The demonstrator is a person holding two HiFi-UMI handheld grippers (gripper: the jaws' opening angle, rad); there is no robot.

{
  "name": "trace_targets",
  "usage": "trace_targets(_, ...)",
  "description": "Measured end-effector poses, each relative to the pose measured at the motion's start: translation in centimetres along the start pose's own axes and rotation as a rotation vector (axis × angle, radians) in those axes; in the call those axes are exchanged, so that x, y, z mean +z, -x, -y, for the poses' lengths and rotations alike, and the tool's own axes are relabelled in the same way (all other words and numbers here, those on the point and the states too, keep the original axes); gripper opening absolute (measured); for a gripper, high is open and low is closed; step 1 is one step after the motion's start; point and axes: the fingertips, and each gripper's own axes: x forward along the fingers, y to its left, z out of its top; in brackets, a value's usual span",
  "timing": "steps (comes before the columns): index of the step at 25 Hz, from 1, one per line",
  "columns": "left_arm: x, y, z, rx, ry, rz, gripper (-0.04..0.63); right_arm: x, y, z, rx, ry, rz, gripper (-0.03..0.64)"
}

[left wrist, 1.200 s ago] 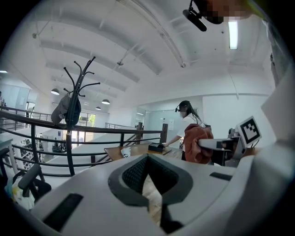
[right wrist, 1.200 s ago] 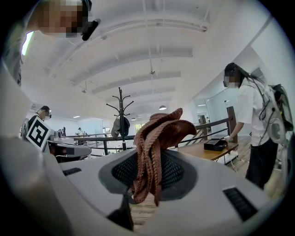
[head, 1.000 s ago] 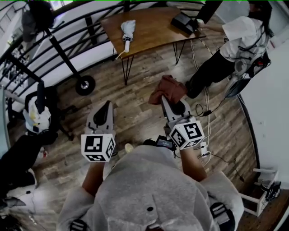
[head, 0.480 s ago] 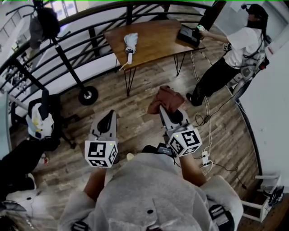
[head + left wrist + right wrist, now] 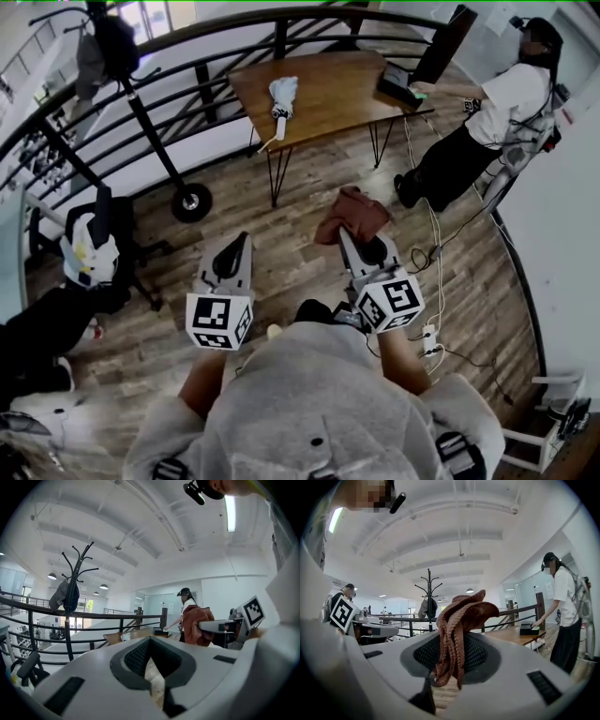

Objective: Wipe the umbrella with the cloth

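Observation:
A folded pale umbrella [image 5: 280,101] lies on the wooden table [image 5: 342,82] far ahead of me. My right gripper [image 5: 354,228] is shut on a reddish-brown cloth [image 5: 352,214], which bunches up over its jaws [image 5: 457,634]. In the left gripper view the cloth [image 5: 194,624] shows off to the right. My left gripper [image 5: 235,251] is shut and holds nothing; its jaws meet in the left gripper view [image 5: 149,670]. Both grippers hang over the wood floor, well short of the table.
A black railing [image 5: 169,75] curves behind the table. A coat stand [image 5: 141,112] on a round base rises at the left. A person [image 5: 478,122] stands at the table's right end by a black device [image 5: 398,86]. Cables [image 5: 431,272] trail over the floor at right.
The table and umbrella have slid lower and rightward in the head view as I move toward them. Both grippers keep their grip and pose.

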Motion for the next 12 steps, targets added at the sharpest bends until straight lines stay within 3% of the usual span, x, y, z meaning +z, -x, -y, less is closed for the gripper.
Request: trace_targets(12, 0.0, -1.0, 0.3, -0.011, -0.011, -0.002, 0.012, 0.1, -0.7, 0.6, 0.004, -0.005, 0.010, 0.121)
